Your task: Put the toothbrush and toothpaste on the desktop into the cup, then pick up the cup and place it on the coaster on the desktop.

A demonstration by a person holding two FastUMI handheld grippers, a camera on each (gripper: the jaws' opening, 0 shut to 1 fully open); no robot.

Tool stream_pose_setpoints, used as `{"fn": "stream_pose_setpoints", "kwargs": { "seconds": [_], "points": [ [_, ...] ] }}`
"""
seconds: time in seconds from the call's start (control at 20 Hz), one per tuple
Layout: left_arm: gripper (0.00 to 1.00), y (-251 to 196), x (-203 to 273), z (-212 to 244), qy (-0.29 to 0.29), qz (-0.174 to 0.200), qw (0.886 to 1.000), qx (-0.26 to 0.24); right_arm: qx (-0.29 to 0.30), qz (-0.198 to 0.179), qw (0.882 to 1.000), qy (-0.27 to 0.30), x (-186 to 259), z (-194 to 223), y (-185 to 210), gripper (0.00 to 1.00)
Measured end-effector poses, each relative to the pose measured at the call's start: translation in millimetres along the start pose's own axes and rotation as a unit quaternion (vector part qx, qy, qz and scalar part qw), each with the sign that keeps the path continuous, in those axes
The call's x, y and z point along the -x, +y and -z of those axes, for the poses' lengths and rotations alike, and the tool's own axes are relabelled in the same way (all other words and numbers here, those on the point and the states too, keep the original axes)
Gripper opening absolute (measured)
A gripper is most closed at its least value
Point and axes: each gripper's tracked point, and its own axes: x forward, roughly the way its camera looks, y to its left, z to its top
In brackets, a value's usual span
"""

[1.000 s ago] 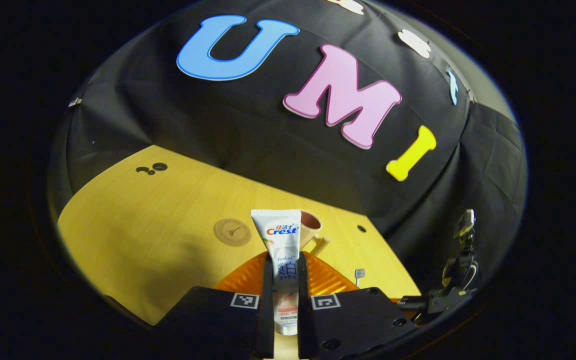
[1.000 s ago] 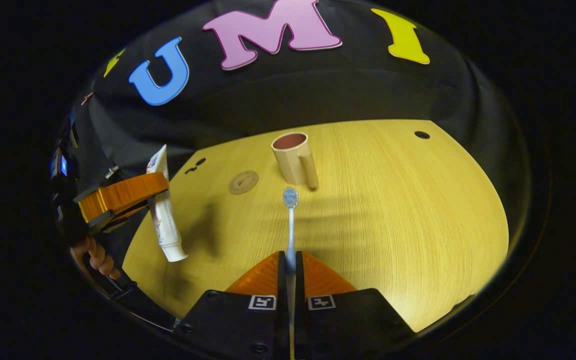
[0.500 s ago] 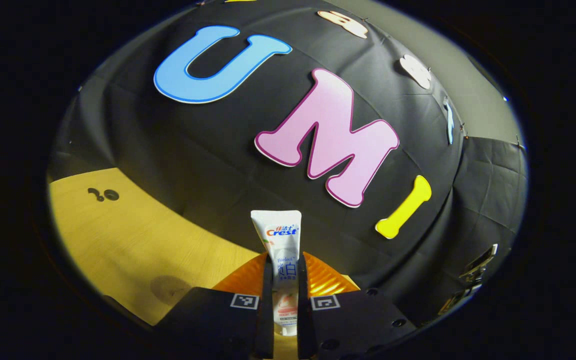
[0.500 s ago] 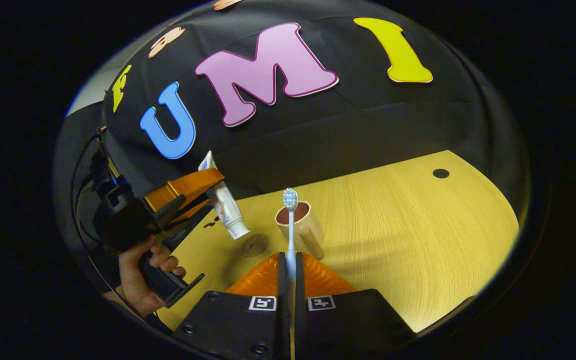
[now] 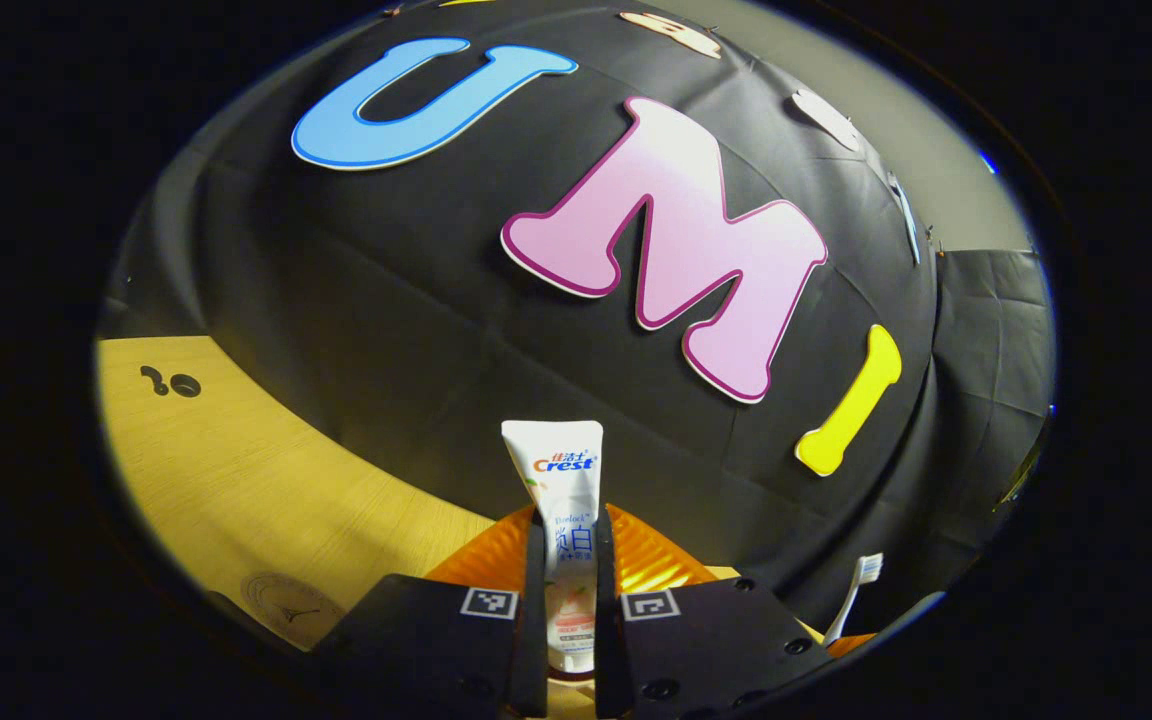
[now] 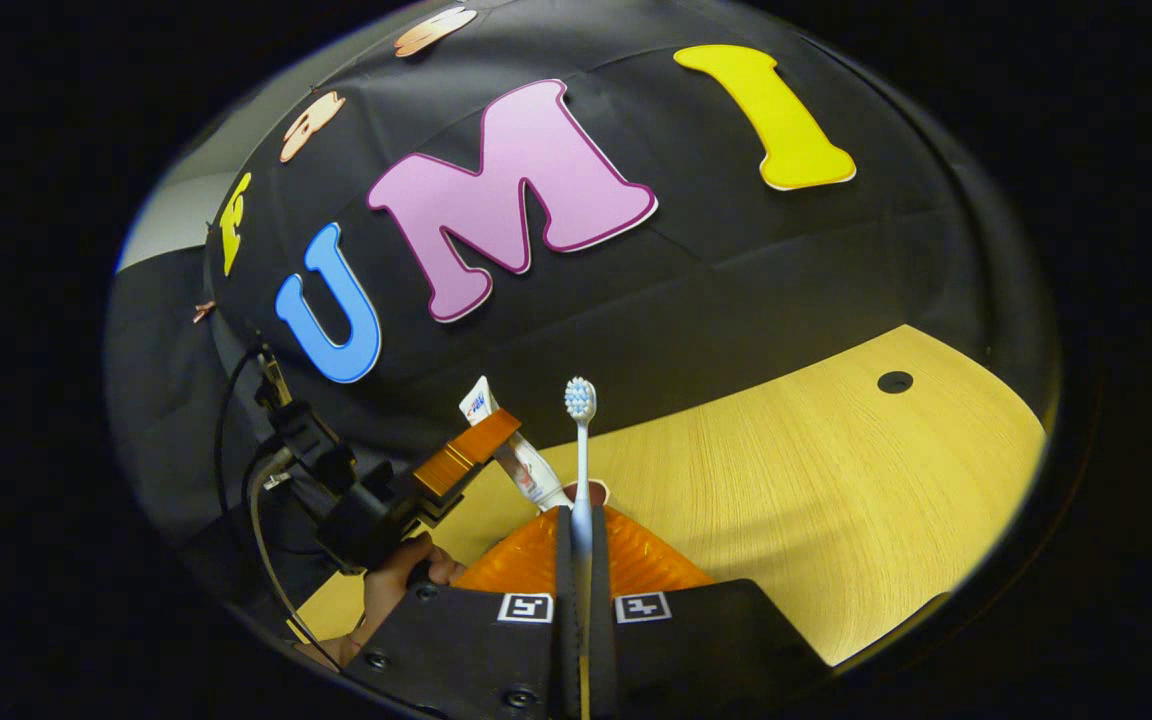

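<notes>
The left claw point(image 6: 466, 455), clamped on the toothpaste point(image 6: 521, 465), hangs cap-down just over the cup point(image 6: 596, 492), nearer it than the right claw point(image 6: 581, 540), which grips the toothbrush point(image 6: 581, 440) bristles-forward, apparently above the worktop point(image 6: 836, 480).

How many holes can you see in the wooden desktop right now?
2 spots: a cluster of small dark holes at the desktop's far left edge in the left gripper view, and one round hole far right in the right gripper view. The grippers may hide others.
</notes>
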Motion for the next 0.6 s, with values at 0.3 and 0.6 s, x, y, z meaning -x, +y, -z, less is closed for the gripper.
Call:
{"fn": "stream_pose_setpoints", "kwargs": {
  "seconds": [0.3, 0.6],
  "points": [
    [0.24, 20, -9, 38, 0.037, -0.022, 0.999, -0.022, -0.016, -0.010, 0.998, -0.058, -38, -47, -5, 0.08],
    [0.33, 21, -3, 66, 0.065, -0.004, 0.998, 0.004, -0.036, -0.026, 0.995, -0.093, -93, -62, 2, 0.07]
  ]
}}
